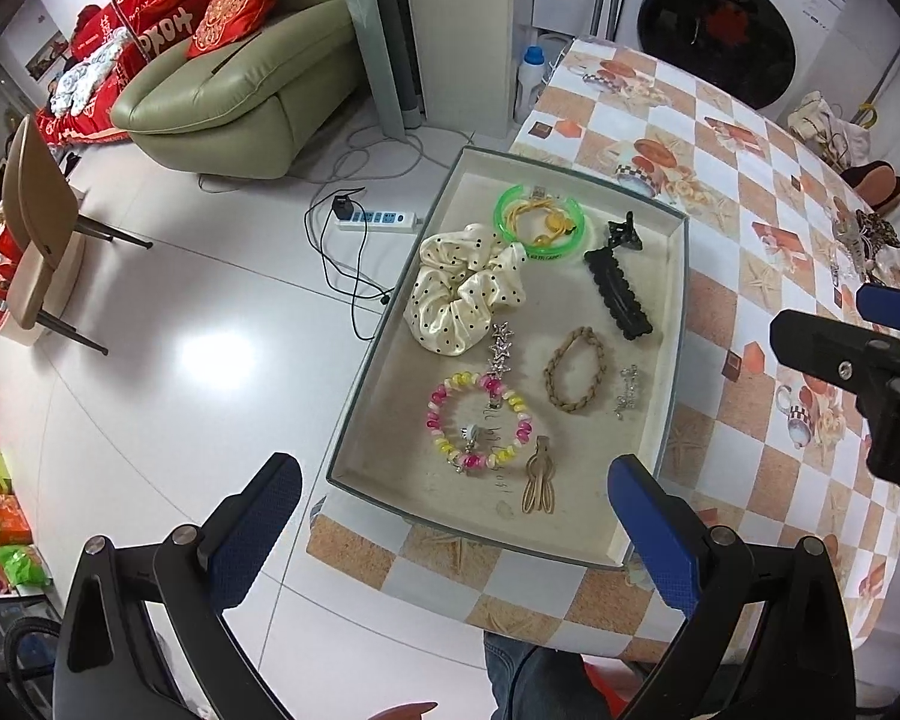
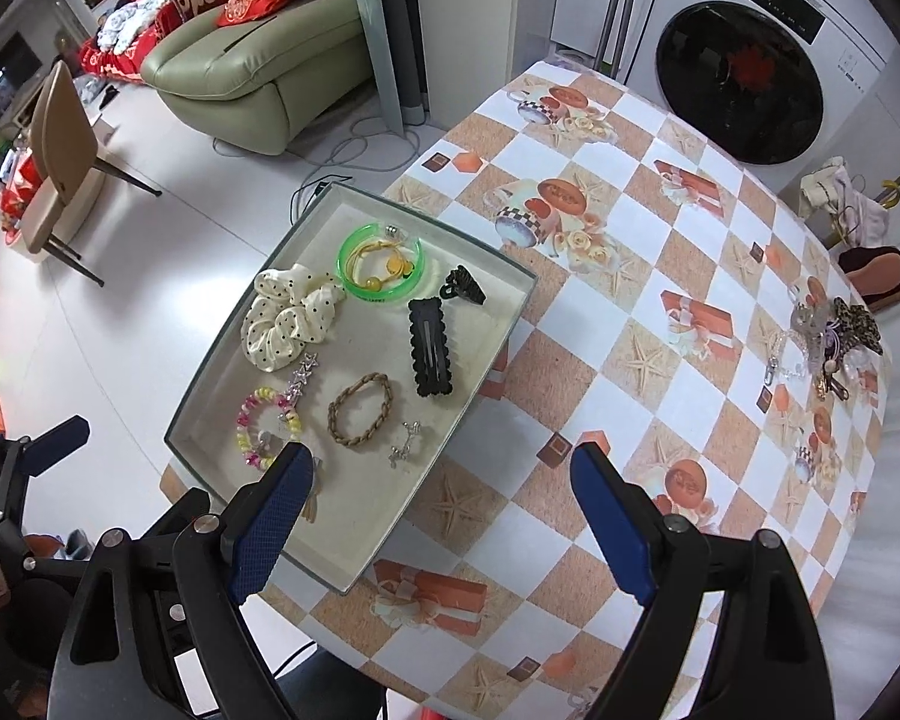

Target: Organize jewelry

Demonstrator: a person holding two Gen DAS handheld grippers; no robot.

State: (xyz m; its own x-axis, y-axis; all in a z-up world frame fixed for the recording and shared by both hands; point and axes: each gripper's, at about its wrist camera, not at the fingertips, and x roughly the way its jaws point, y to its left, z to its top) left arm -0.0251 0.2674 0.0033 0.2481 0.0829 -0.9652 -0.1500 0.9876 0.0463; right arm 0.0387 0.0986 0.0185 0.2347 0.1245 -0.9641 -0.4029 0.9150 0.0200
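A shallow cream tray (image 1: 672,324) (image 2: 492,324) sits at the table's left edge. In it lie a dotted cream scrunchie (image 1: 456,288) (image 2: 285,315), a green bangle (image 1: 540,222) (image 2: 381,267), a black scalloped clip (image 1: 618,291) (image 2: 431,348), a braided brown band (image 1: 575,377) (image 2: 360,409), a bead bracelet (image 1: 480,420) (image 2: 267,429) and small silver pieces. A loose pile of jewelry (image 2: 834,348) (image 1: 864,246) lies at the table's far right. My left gripper (image 1: 453,516) is open and empty above the tray's near edge. My right gripper (image 2: 441,510) is open and empty beside the tray.
The table wears a checked orange and white cloth (image 2: 660,276). A washing machine (image 2: 744,78) stands behind it. A green sofa (image 1: 240,78), a chair (image 1: 42,234) and a power strip (image 1: 375,219) with cables are on the floor to the left.
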